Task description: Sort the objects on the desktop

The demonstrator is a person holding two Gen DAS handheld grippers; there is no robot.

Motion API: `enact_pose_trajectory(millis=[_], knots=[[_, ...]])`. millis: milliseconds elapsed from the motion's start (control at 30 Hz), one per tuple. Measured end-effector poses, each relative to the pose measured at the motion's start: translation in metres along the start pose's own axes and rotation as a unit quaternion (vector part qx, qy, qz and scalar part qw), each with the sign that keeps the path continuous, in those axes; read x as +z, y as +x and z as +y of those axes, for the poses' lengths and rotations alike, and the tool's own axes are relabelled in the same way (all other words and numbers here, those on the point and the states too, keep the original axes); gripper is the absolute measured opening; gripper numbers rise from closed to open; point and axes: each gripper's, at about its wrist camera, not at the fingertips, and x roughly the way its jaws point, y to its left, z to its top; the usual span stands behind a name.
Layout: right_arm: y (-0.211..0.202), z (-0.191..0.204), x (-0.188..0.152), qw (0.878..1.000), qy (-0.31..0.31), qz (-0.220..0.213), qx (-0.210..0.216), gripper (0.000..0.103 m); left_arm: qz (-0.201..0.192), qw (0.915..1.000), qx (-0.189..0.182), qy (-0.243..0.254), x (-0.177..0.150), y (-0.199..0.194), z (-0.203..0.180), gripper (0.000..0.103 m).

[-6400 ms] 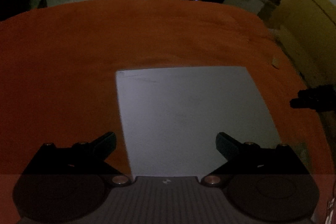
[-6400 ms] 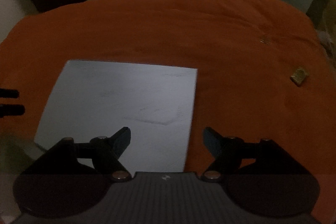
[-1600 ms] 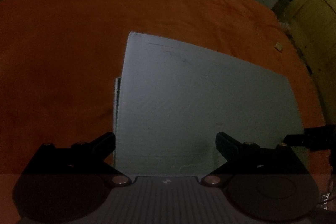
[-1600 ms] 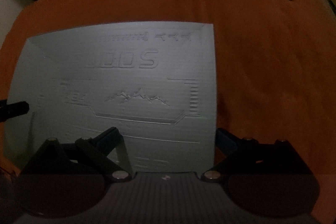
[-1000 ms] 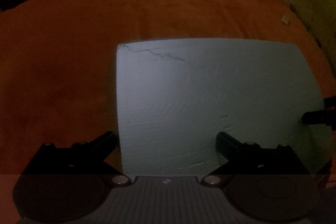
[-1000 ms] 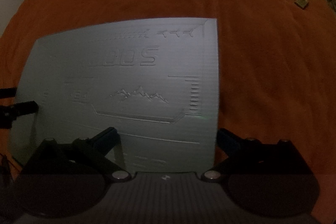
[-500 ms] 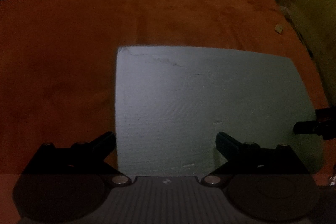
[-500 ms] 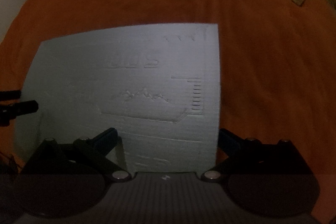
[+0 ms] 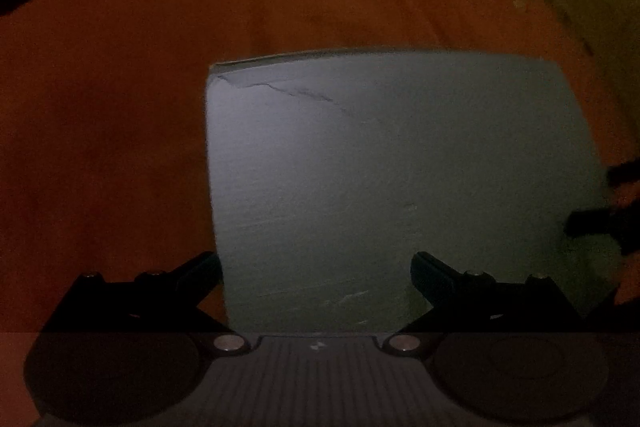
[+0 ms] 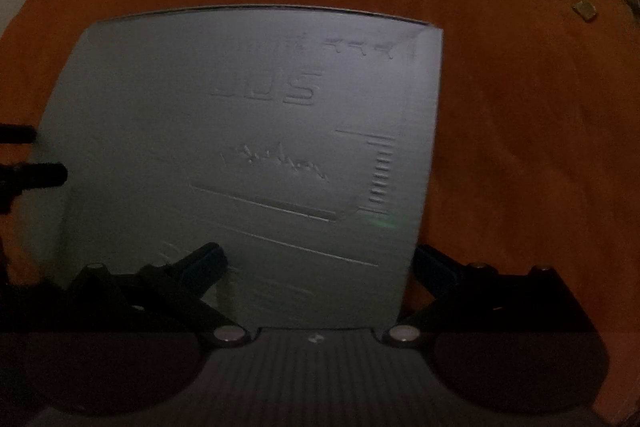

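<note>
Hovering with jaws spread and empty, the left gripper (image 9: 316,263) and right gripper (image 10: 318,255) flank a grey embossed box (image 10: 248,155) lying on the orange cloth (image 10: 520,147); beyond its far right corner a small tan item (image 10: 584,10) awaits sorting, judging by the scene.

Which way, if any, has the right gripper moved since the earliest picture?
Yes: the right gripper went forward and down toward the grey box, which fills its view; the tan piece on the orange cloth sits higher.
</note>
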Motion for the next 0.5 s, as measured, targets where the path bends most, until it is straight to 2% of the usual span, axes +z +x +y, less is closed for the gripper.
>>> enact_pose_trajectory(millis=[100, 300, 500], knots=[[0.002, -0.004, 0.004, 1.0, 0.006, 0.001, 0.007, 0.103, -0.007, 0.9999, 0.009, 0.009, 0.0, 0.002, -0.002, 0.102], [0.003, -0.008, 0.003, 1.0, 0.009, -0.001, 0.016, 0.103, -0.013, 0.9999, -0.001, -0.002, 0.0, 0.003, 0.003, 0.102], [0.003, -0.015, 0.001, 1.0, 0.02, -0.007, 0.021, 0.103, -0.013, 0.9991, -0.021, -0.034, -0.001, 0.007, 0.007, 0.102]])
